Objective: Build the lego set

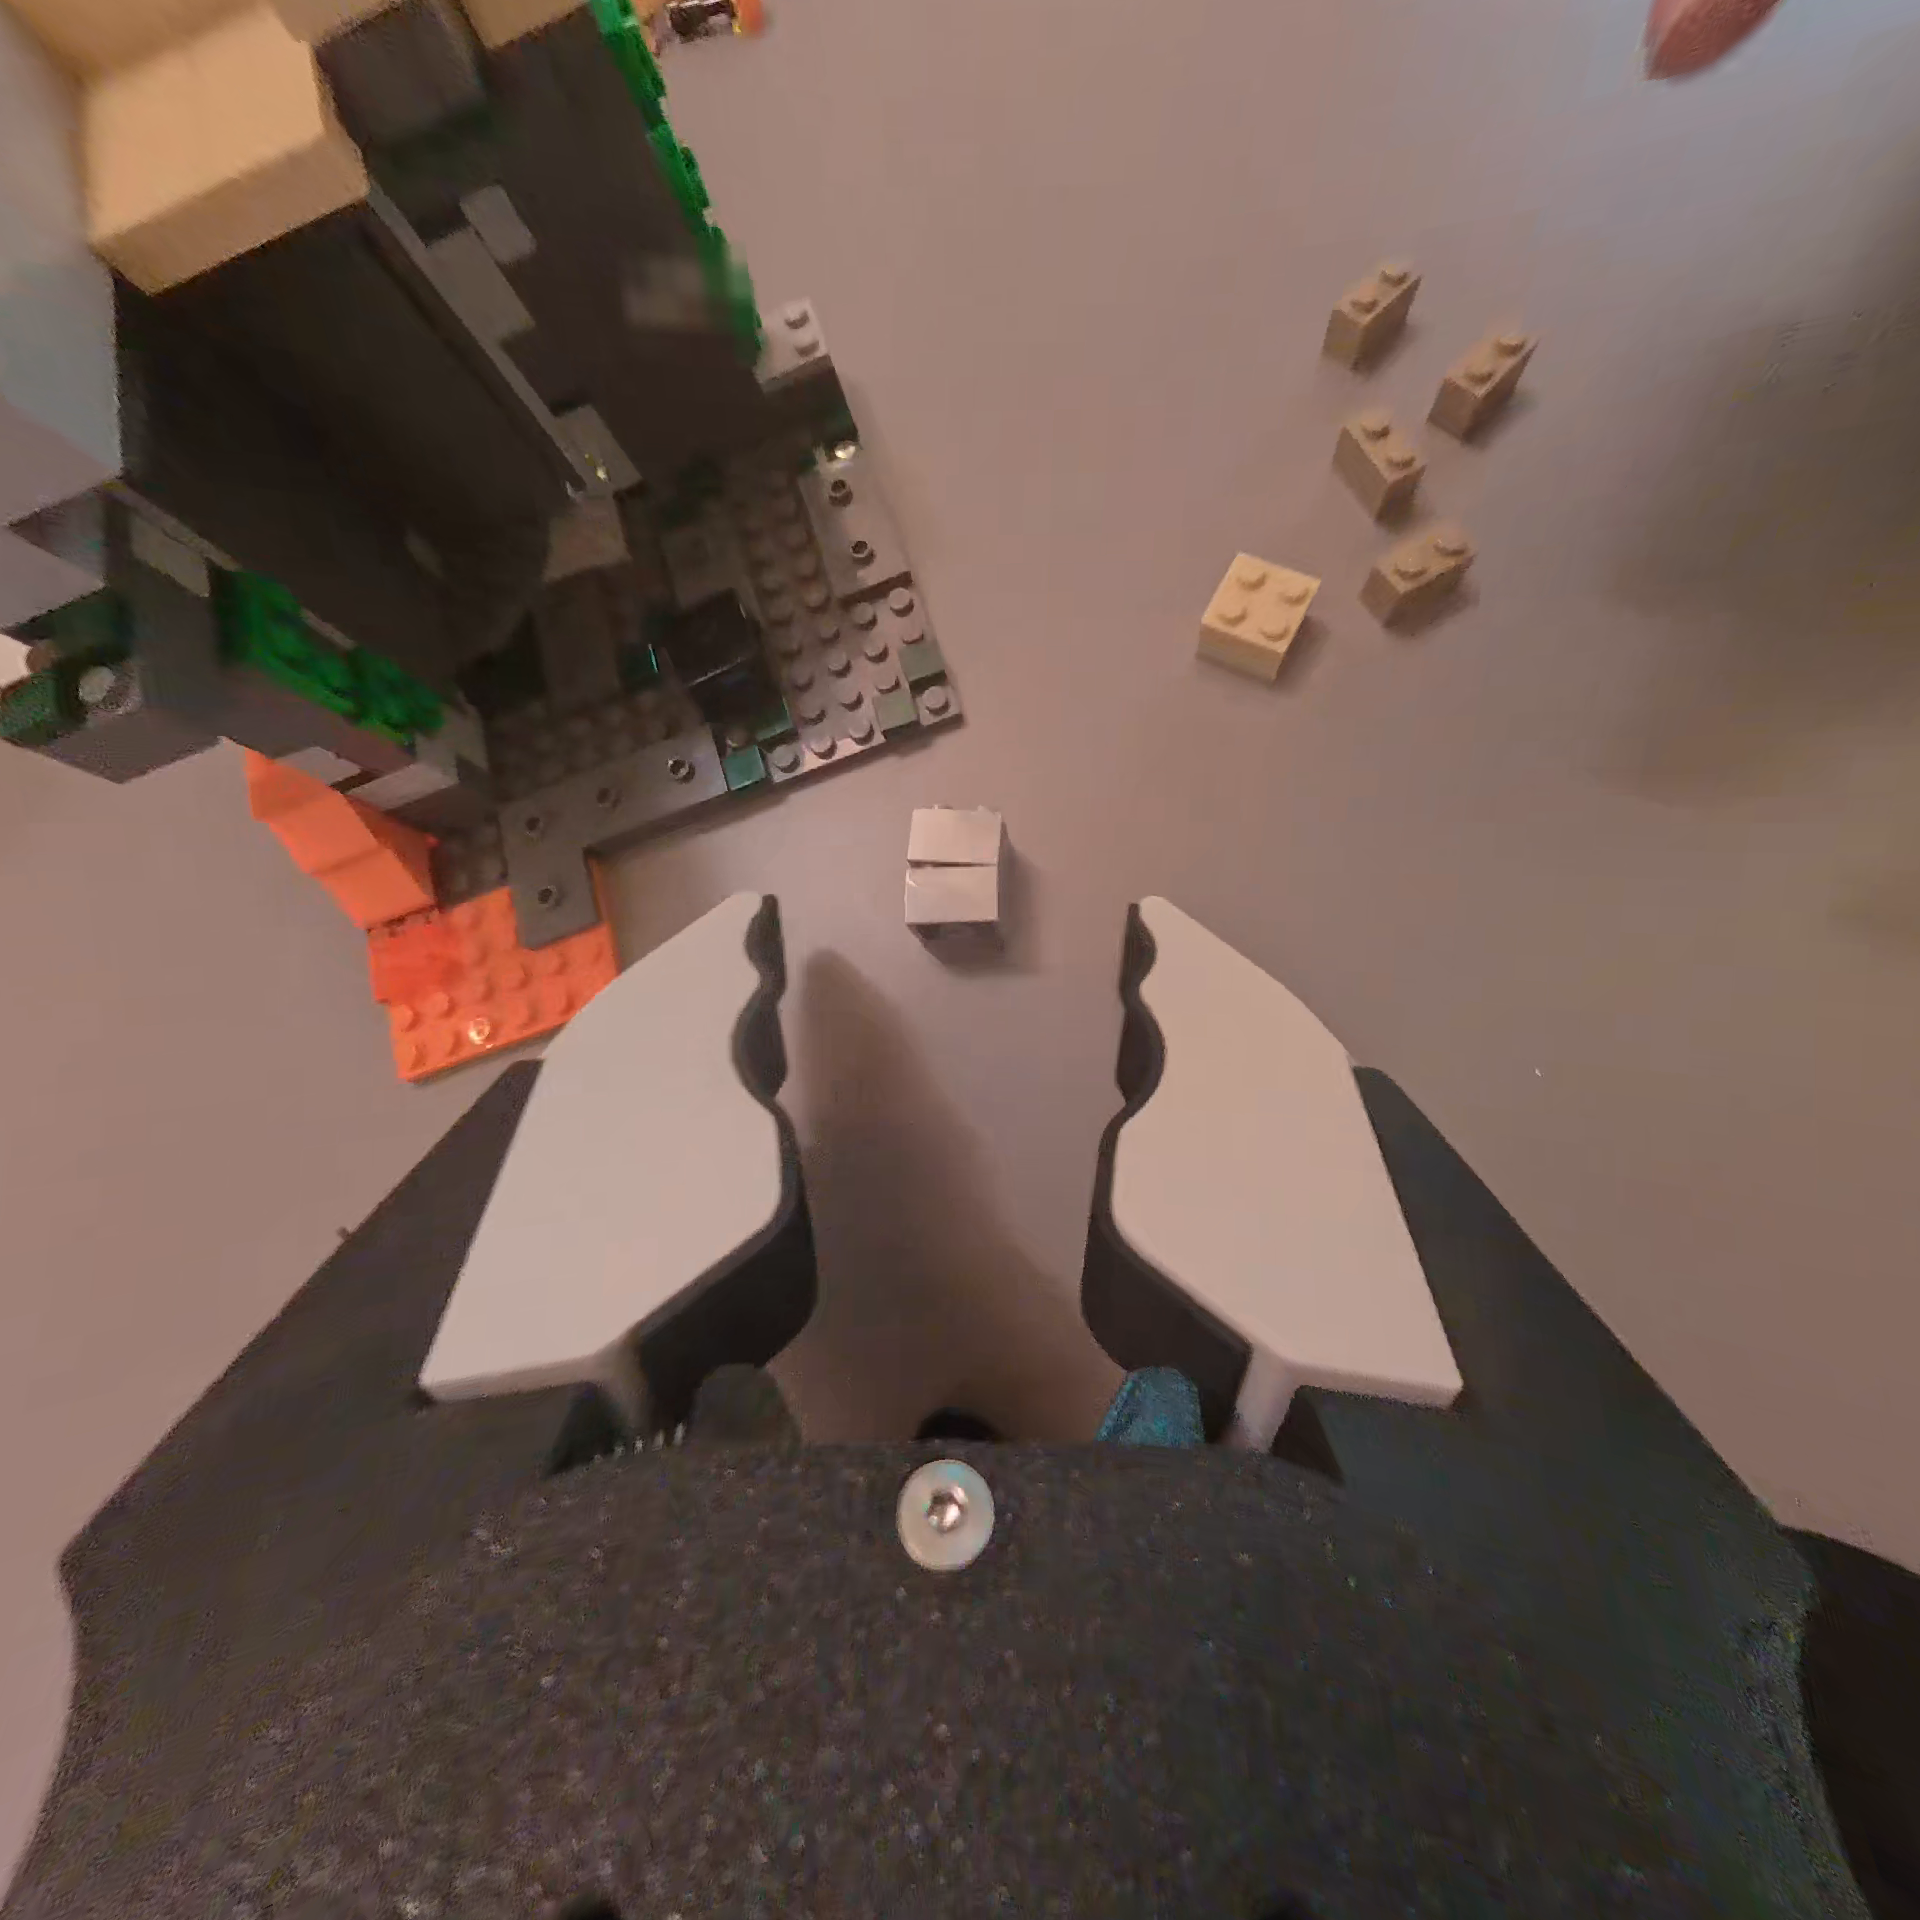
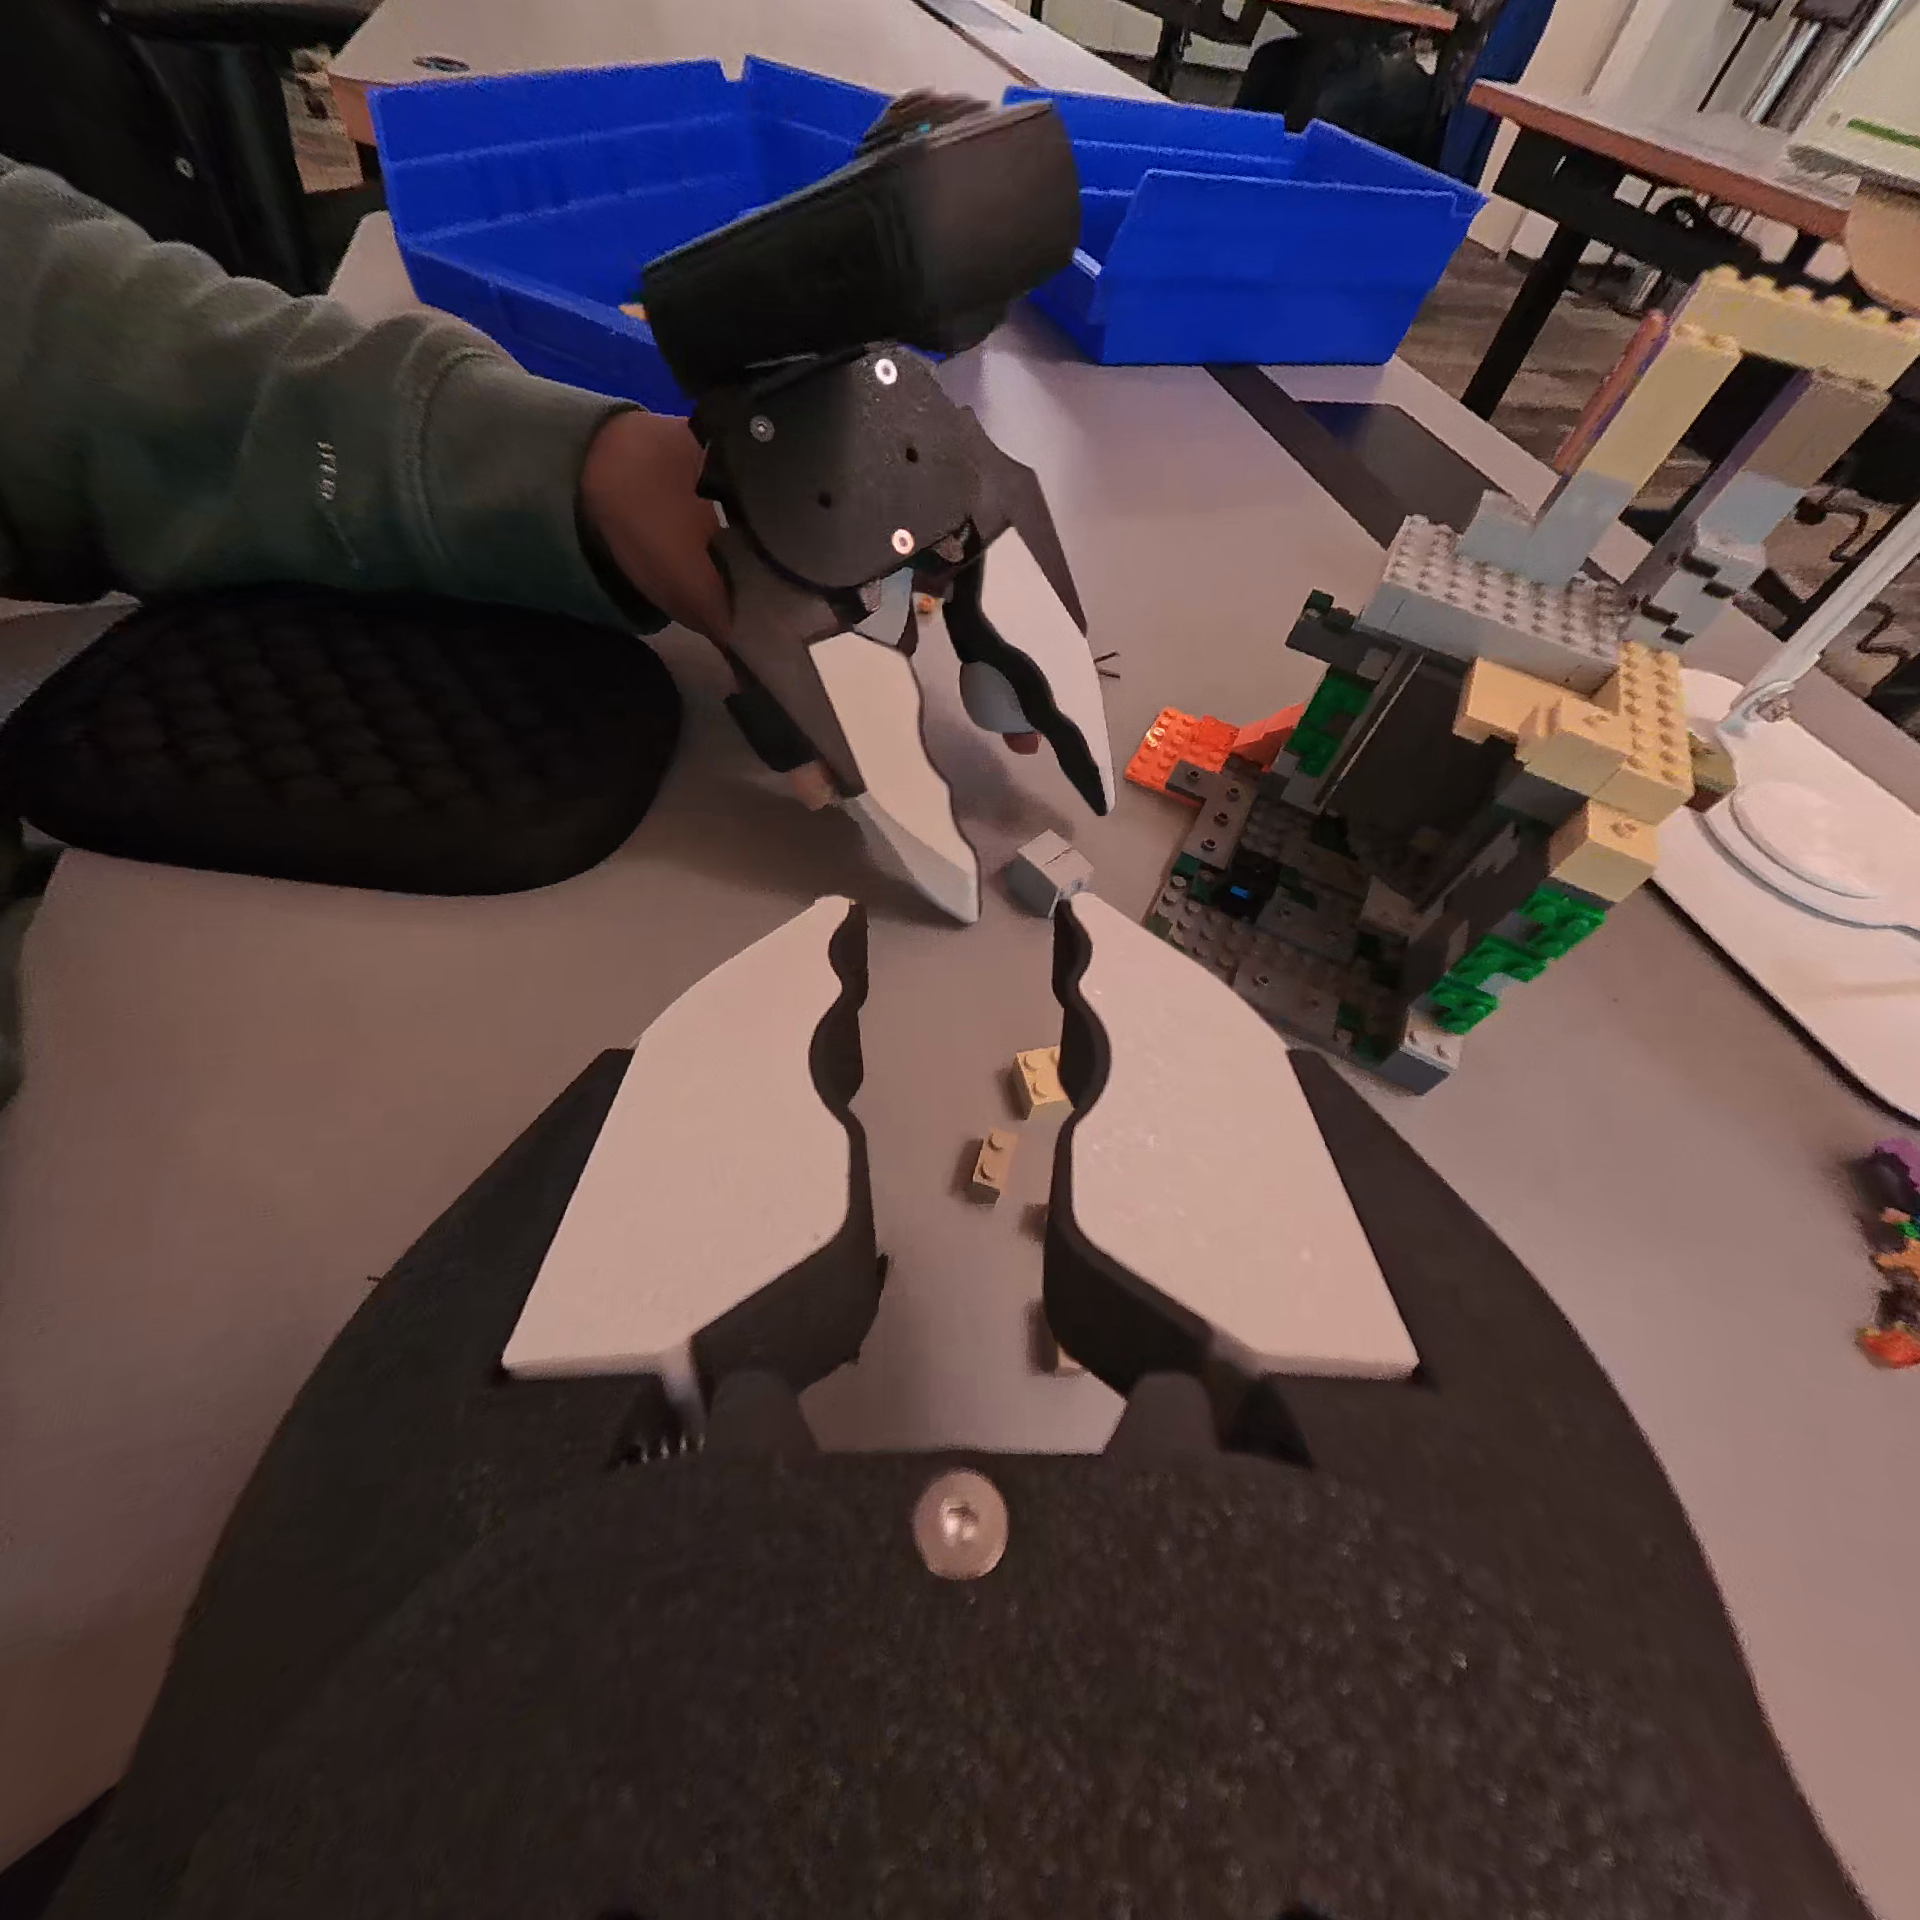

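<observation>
The small grey brick (image 1: 954, 871) lies loose on the table (image 1: 1351, 935), just off the near corner of the lego build (image 1: 540, 499) and clear of its dark base plate (image 1: 831, 644). It appears to be two pieces stacked, lying on its side; I cannot tell how firmly they are joined.

My left tongs (image 1: 951, 940) are spread wide and empty, tips hanging just short of the brick, one finger to each side of its line. In the right wrist view the left tongs (image 2: 1029, 862) slope steeply down to the table, with the brick (image 2: 1047, 871) between their tips.

My right tongs (image 2: 961, 920) are also parted, holding nothing, hovering above the loose tan bricks (image 2: 992, 1164).

Judgement: the step in hand is the pickup of the grey brick with the left tongs. To do it well, I should advance until the brick sits squarely between the pads, close across its flat faces rather than along the seam, and keep the tips off the base plate edge. A skewed pinch may split the two pieces or flick the brick toward the orange plate (image 1: 488, 987).

Further out, four small tan bricks (image 1: 1382, 457) and one square tan brick (image 1: 1257, 615) lie well apart from the build. Two blue bins (image 2: 582, 208) stand at the far edge.
</observation>
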A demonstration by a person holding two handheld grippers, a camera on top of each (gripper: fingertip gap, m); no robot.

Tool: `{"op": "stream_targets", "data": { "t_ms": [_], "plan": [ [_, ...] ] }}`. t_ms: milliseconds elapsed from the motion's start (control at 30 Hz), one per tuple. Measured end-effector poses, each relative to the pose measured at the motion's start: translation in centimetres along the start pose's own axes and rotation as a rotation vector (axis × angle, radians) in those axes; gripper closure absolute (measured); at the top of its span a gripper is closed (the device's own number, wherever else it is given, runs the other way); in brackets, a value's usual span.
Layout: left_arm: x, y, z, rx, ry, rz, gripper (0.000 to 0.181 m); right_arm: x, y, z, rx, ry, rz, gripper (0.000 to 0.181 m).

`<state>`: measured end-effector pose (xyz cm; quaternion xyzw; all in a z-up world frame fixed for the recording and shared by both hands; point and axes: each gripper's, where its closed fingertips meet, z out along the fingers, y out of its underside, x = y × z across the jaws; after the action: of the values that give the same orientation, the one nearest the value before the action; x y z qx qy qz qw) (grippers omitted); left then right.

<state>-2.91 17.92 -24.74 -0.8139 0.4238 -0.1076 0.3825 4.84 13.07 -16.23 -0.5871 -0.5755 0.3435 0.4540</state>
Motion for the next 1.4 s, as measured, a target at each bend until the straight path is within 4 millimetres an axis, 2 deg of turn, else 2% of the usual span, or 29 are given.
{"op": "stream_targets", "data": {
  "t_ms": [100, 133, 233, 433, 633, 800, 1100, 1400],
  "plan": [
    [-0.3, 0.0, 0.3, -0.021, 0.011, -0.013, 0.141, -0.1, 0.4, 0.0, 0.003, 0.001, 0.004, 0.15],
    [0.0, 0.0, 0.3, -0.029, 0.027, -0.002, 0.164, 0.0, 0.5, 0.0, 0.003, 0.003, 0.006, 0.15],
    [0.5, -0.5, 0.2, -0.02, 0.035, 0.017, 0.165, 0.3, 0.6, 0.0, 0.006, 0.017, 0.011, 0.152],
    [1.7, -3.9, -1.5, 0.142, -0.013, 0.028, 0.165, 1.1, 0.4, 0.6, 0.004, 0.136, -0.077, 0.153],
    [4.2, -9.0, -4.5, 0.374, 0.158, -0.216, 0.165, 1.4, -1.5, 1.3, 0.017, 0.377, -0.306, 0.145],
    [5.6, -11.5, -6.1, 0.481, 0.298, -0.388, 0.165, 1.7, -3.9, 0.6, 0.057, 0.549, -0.498, 0.144],
    [7.2, -13.4, -7.5, 0.567, 0.472, -0.547, 0.165, 1.4, -5.7, -0.9, 0.123, 0.639, -0.637, 0.153],
    [8.3, -14.3, -8.5, 0.614, 0.529, -0.537, 0.165, 0.4, -6.6, -2.0, 0.206, 0.494, -0.538, 0.156]
  ]
}}
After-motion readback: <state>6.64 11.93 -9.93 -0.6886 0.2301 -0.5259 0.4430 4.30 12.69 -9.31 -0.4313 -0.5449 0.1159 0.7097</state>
